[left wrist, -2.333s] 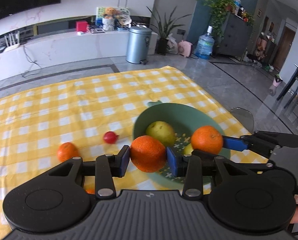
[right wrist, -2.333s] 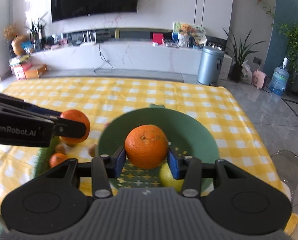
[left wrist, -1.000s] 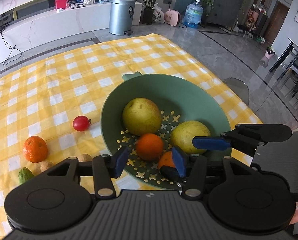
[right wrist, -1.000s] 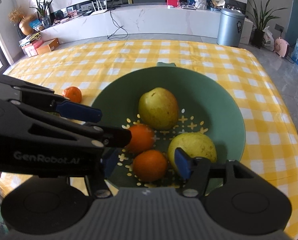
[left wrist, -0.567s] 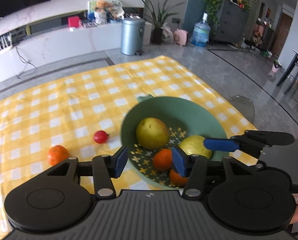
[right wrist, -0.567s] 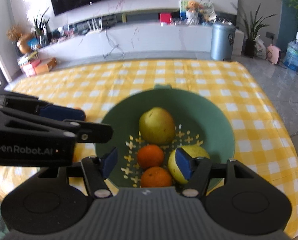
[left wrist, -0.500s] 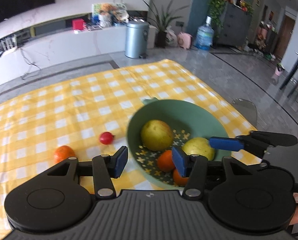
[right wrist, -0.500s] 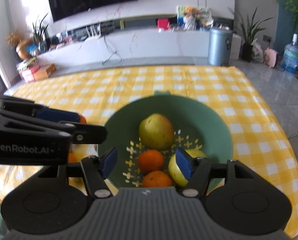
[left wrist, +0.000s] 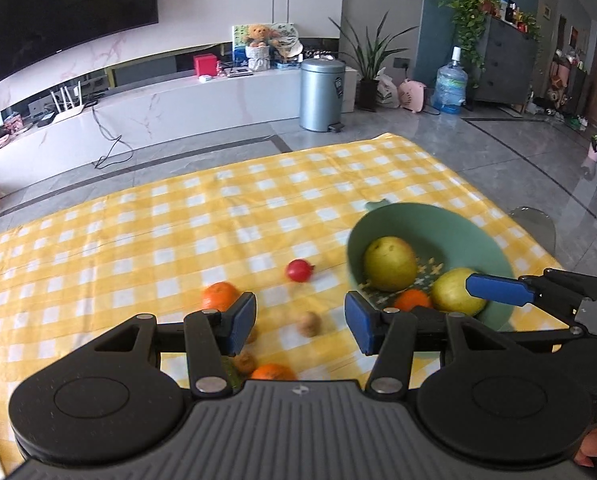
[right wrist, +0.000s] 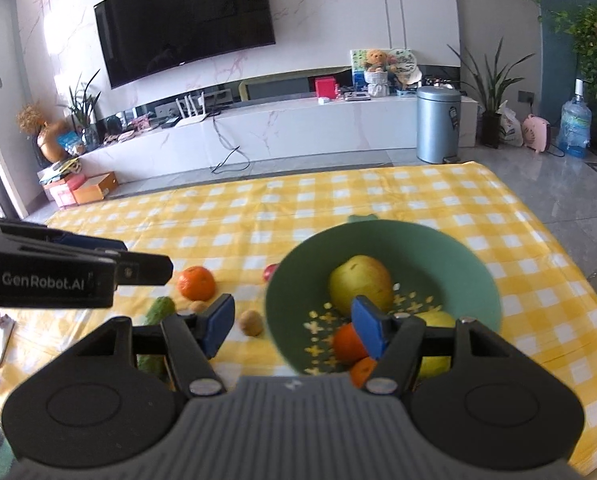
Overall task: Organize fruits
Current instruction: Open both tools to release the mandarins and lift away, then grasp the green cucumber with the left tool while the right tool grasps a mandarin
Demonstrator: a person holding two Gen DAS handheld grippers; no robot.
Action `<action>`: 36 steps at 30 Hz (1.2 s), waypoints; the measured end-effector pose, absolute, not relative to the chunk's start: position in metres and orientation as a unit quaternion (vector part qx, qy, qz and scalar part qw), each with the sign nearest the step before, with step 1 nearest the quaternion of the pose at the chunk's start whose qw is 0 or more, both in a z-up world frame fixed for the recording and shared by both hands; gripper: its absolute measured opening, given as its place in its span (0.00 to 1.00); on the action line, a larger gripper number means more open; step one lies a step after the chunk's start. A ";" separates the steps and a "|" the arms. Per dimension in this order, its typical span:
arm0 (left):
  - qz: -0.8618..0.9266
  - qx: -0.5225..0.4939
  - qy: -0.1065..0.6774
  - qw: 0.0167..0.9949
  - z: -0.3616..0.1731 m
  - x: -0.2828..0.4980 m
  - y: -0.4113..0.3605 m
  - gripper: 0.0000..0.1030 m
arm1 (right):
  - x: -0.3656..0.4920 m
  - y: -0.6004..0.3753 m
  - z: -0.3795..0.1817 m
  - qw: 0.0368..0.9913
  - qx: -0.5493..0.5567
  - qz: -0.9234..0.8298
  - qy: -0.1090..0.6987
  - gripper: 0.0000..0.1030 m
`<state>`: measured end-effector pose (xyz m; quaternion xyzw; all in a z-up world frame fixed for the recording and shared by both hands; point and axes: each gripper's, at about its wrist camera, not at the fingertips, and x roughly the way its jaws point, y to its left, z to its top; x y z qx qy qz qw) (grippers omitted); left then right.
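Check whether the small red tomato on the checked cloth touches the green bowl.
Apart. In the left wrist view the small red tomato lies on the yellow checked cloth, with a strip of cloth showing between it and the green bowl rim.

The near part of the green bowl (right wrist: 378, 240) sits behind the right gripper's (right wrist: 292, 322) blue fingers, which also cover part of both oranges (right wrist: 348, 344) and most of the second pear (right wrist: 434, 320). On the left, a cucumber (right wrist: 160, 310) is half hidden by the frame. In the left wrist view, a near orange (left wrist: 272, 372) is cut by the left gripper's (left wrist: 300, 320) body, and small brown items (left wrist: 309, 322) are too blurred to name.
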<state>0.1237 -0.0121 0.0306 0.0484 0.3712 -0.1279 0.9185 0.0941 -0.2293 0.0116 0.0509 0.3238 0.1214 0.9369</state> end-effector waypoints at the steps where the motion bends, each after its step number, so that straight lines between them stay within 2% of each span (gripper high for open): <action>1: -0.126 0.051 0.373 0.918 0.029 0.123 -0.009 0.59 | 0.094 -0.225 0.010 0.936 0.049 0.124 0.325 0.61; 12: -0.114 0.043 0.395 0.911 0.011 0.125 0.027 0.59 | 0.095 -0.182 -0.006 0.929 0.014 0.151 0.337 0.60; 20: -0.127 0.012 0.411 0.903 -0.006 0.135 0.052 0.59 | 0.102 -0.161 -0.021 0.923 -0.027 0.169 0.345 0.48; 23: -0.138 0.018 0.414 0.900 -0.013 0.138 0.055 0.58 | 0.106 -0.155 -0.028 0.918 -0.035 0.176 0.354 0.40; 36: -0.143 -0.002 0.440 0.886 -0.041 0.147 0.069 0.55 | 0.127 -0.135 -0.051 0.893 -0.006 0.223 0.390 0.38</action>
